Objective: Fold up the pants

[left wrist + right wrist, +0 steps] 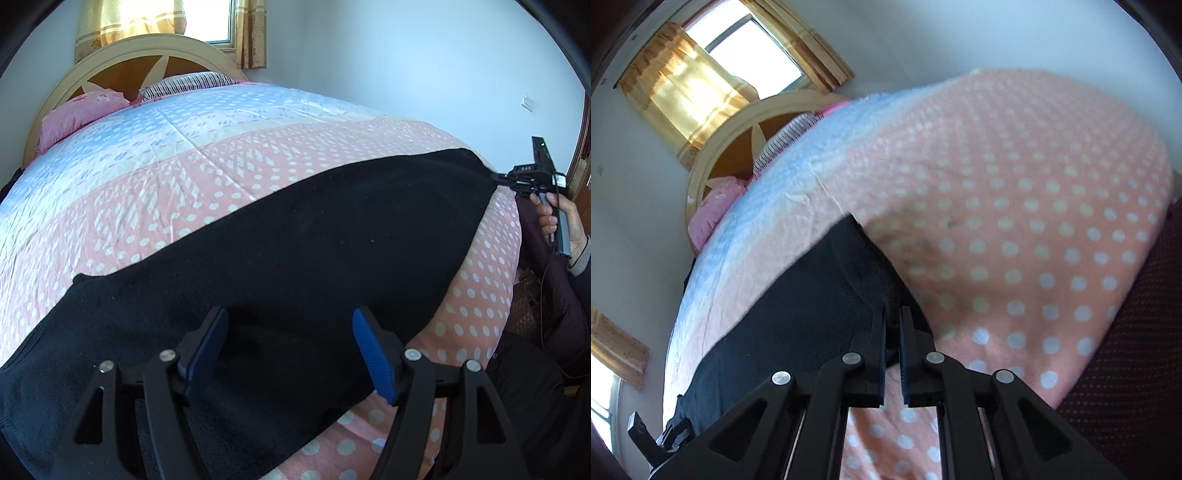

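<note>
The bed [207, 162] with its dotted pink cover carries the black pants [280, 258], laid long across the near edge; soft, limp fleece that looks likely to sag and drag, so corners and hems seem the best holds. The right gripper [894, 314] is clenched on one end's edge, while the left gripper [290, 332] hovers released over the other

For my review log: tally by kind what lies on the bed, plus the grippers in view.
Black pants: 1
Pink pillow: 1
Striped pillow: 1
Grippers: 2, left gripper open over the pants, right gripper shut on the pants' edge
Total: 5
</note>
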Motion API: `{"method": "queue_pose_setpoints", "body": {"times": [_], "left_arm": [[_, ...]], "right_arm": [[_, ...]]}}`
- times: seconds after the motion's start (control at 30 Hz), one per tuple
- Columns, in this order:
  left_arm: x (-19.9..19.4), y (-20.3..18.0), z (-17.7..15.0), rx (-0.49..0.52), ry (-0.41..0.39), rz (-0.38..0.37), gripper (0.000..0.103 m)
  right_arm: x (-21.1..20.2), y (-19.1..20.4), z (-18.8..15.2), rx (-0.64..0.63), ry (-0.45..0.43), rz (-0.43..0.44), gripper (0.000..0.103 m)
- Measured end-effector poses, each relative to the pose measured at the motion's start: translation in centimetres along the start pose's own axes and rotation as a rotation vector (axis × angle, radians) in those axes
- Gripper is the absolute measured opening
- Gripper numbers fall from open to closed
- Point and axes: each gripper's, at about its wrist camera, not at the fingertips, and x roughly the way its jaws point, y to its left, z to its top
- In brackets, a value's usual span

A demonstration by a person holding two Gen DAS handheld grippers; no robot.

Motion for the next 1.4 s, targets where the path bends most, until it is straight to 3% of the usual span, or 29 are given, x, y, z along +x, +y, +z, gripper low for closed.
{"method": "queue_pose_setpoints", "body": {"times": [0.07, 0.1, 0.2, 0.37, 0.47, 0.5, 0.53, 0.6, 0.73, 0.8, 0.87, 0.97, 1.0, 1.1, 1.17, 1.33, 1.4], "left_arm": [[-0.1, -0.1, 0.0, 0.003, 0.0, -0.001, 0.073], [-0.2, 0.0, -0.1, 0.001, -0.002, -0.003, 0.073], [-0.4, 0.2, 0.1, -0.012, -0.011, -0.006, 0.073], [-1.6, 1.0, 0.5, -0.024, -0.059, 0.042, 0.073], [-2.5, 1.8, 0.7, -0.047, -0.083, 0.07, 0.081], [-2.6, 2.1, 0.7, -0.057, -0.085, 0.076, 0.081], [-2.6, 2.4, 0.6, -0.064, -0.081, 0.079, 0.081], [-2.3, 2.8, 0.3, -0.069, -0.058, 0.084, 0.081], [-1.1, 3.3, -0.6, -0.071, 0.0, 0.102, 0.081], [-1.5, 3.5, -0.5, -0.082, -0.014, 0.099, 0.081], [-2.3, 3.7, -0.6, -0.077, -0.033, 0.116, 0.081], [-3.2, 4.5, -1.2, -0.088, -0.045, 0.154, 0.082], [-3.4, 4.9, -1.6, -0.1, -0.044, 0.159, 0.082], [-3.4, 6.1, -2.5, -0.143, -0.009, 0.167, 0.083], [-3.2, 6.2, -3.1, -0.144, 0.017, 0.166, 0.083], [-3.3, 5.4, -3.9, -0.096, 0.02, 0.191, 0.092], [-3.6, 5.4, -4.1, -0.091, 0.014, 0.188, 0.092]], "right_arm": [[-0.2, 0.0, 0.0, -0.011, -0.011, -0.002, 0.008], [-0.6, 0.1, 0.2, -0.01, -0.021, -0.007, 0.015], [-2.3, 0.1, 1.0, -0.006, -0.097, -0.05, 0.053], [-1.8, 2.4, 3.7, -0.049, -0.108, -0.004, 0.053], [0.6, 3.8, 4.7, -0.071, -0.07, 0.001, 0.05], [1.6, 4.1, 4.9, -0.077, -0.049, -0.019, 0.036], [2.6, 4.3, 5.0, -0.091, -0.027, -0.053, 0.029], [3.9, 4.3, 4.8, -0.105, -0.012, -0.153, 0.029], [3.5, 4.0, 4.5, -0.129, -0.06, -0.236, 0.027], [2.8, 3.5, 4.8, -0.112, -0.088, -0.293, 0.028], [1.4, 3.3, 5.1, -0.088, -0.115, -0.266, 0.029], [-0.5, 7.0, 3.8, -0.209, -0.144, -0.204, 0.029], [-0.8, 8.8, 2.8, -0.265, -0.134, -0.158, 0.031], [-0.5, 13.7, -0.4, -0.399, -0.045, 0.008, 0.048], [0.5, 16.3, -2.8, -0.479, 0.024, 0.097, 0.051], [3.1, 20.0, -8.7, -0.665, 0.149, 0.096, 0.051], [3.2, 20.9, -10.5, -0.713, 0.148, 0.046, 0.051]]}}
